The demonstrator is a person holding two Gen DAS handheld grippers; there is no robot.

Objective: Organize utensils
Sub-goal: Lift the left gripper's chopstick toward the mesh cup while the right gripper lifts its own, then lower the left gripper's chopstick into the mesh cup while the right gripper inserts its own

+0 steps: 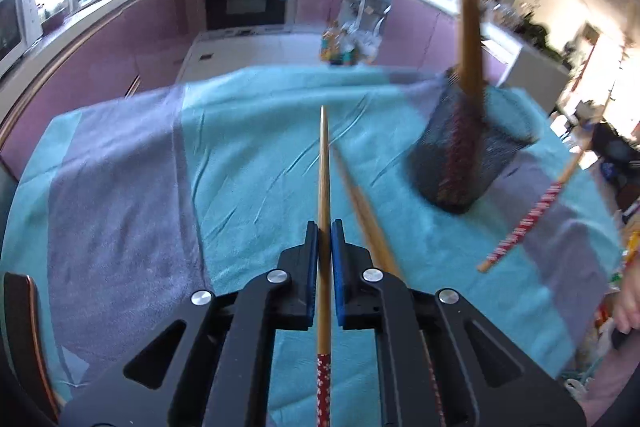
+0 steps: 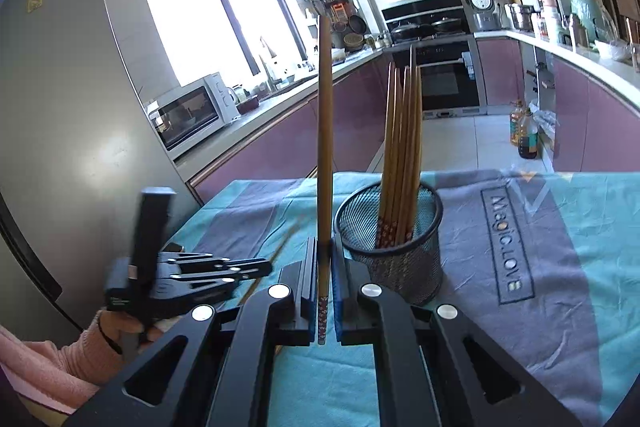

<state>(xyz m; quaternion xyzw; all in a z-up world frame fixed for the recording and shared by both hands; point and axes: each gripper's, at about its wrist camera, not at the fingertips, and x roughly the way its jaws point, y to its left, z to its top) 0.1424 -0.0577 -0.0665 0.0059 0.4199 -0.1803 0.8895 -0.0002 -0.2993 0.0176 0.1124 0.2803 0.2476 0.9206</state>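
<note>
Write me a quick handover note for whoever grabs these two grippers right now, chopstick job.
Left gripper: shut on one chopstick, pointing forward low over the cloth.
Right gripper: shut on another chopstick, held upright just left of the mesh holder.
Done: a bundle of chopsticks already stands in the holder.
On the teal and grey cloth: one loose chopstick beside the left gripper.
Left: drop both held sticks into the holder, then pick up the loose one.
</note>
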